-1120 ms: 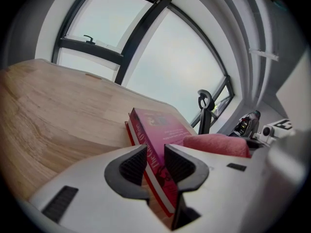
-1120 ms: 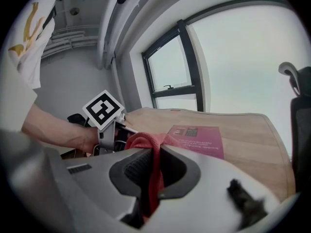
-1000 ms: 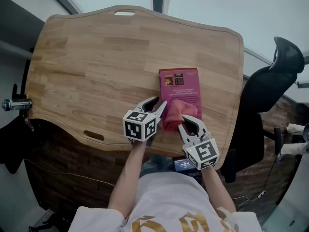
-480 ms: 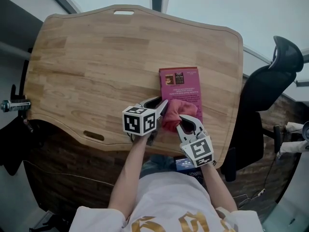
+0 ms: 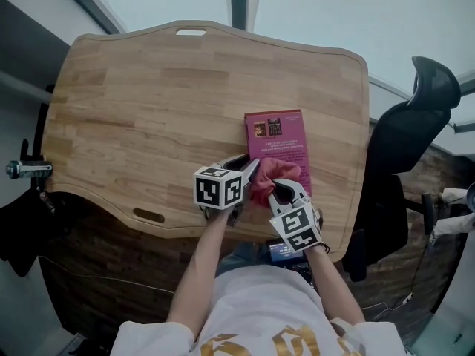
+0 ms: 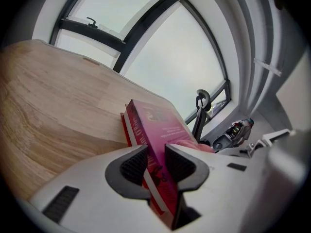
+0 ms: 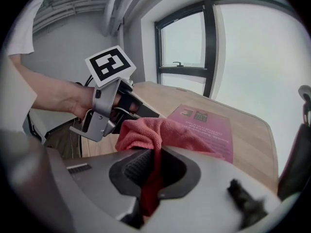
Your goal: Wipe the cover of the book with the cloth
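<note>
Head view: from above the person's hands, aimed steeply down, far enough back to take in the whole wooden table [image 5: 148, 102], a black chair [image 5: 404, 147] at the right and the person's own arms at the bottom edge.

Left gripper view: mounted on the left gripper [image 5: 249, 165], hard up against the book [image 5: 276, 133], facing along its spine and across the table toward a window [image 6: 160, 52].

Right gripper view: riding on the right gripper [image 5: 280, 186], very near the cloth [image 7: 150, 130], looking over the book, also toward a window, with the left gripper close at its left.

Shared by all three: book, table, chair.
</note>
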